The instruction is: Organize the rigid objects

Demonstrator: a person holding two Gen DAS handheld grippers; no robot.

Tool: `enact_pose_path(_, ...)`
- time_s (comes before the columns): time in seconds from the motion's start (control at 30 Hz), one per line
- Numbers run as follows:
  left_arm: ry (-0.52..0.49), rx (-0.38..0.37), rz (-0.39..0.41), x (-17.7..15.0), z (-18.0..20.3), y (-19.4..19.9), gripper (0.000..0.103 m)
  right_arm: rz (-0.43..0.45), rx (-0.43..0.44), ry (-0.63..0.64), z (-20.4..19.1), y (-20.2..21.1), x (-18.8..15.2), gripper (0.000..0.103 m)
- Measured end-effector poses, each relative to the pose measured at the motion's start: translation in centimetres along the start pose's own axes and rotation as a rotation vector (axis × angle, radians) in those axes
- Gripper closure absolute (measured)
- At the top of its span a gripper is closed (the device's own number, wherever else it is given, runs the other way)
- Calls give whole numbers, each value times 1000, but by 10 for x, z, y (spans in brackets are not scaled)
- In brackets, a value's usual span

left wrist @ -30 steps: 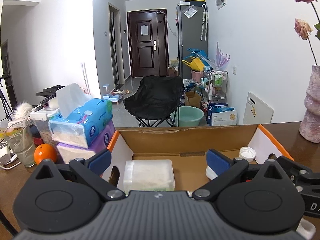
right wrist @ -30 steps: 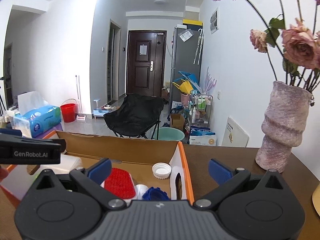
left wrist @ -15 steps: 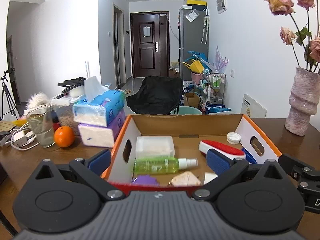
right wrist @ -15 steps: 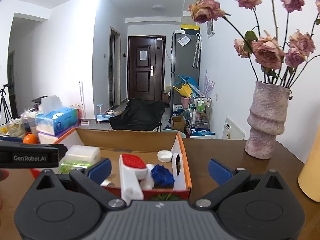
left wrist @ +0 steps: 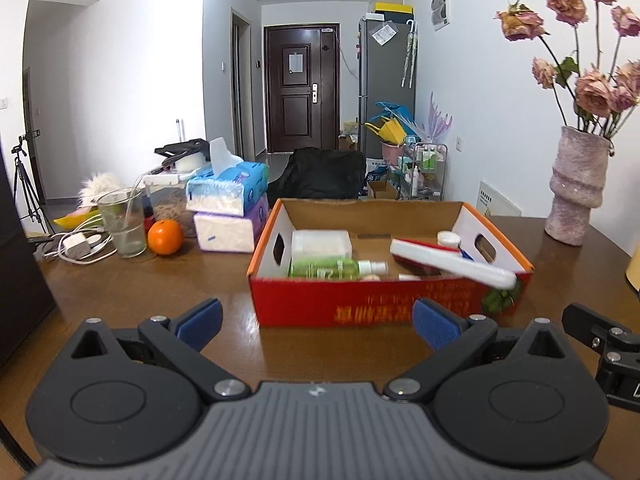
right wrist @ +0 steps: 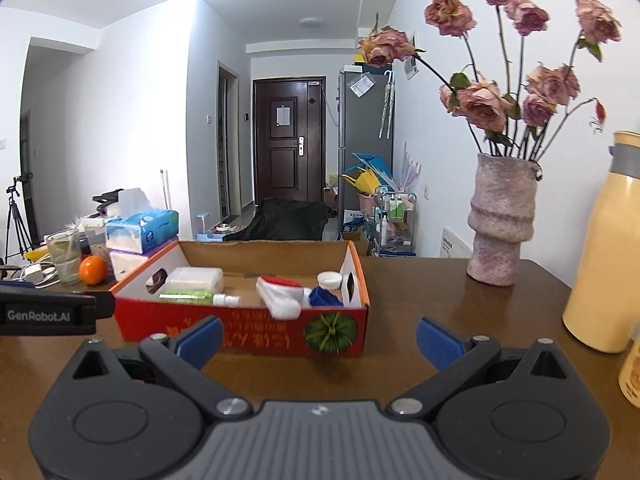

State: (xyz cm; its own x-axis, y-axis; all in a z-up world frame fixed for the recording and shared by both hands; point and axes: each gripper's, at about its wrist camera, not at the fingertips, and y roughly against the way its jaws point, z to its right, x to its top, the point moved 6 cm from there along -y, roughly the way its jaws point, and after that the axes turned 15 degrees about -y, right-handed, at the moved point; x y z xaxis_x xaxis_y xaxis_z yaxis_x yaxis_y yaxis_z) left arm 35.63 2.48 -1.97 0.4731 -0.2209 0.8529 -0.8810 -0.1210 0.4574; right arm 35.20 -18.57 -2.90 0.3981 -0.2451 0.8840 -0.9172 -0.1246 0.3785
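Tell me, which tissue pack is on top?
The blue tissue pack, with a tissue poking up, sits on top of the purple tissue pack.

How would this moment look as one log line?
left hand-held gripper: open, empty | right hand-held gripper: open, empty | box: holds brush, green bottle

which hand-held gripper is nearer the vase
Right. The right hand-held gripper sits just left of the vase, short of it; the left hand-held gripper is further left, before the box.
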Motion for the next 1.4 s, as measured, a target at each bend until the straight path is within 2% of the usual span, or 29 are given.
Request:
enact_pose_path(0.37,-10,-13,-28,-46,24,55,0,-26,-11,-16,24,57,-43,0)
enact_pose_path(0.73,-10,-11,-1,-80,43,122,0,-1,-2,-22,40,121,-70,0)
enact_pose_path(1.4,0,-18,69,-136,55,236,0,108,2,-13,47,251,-108,0)
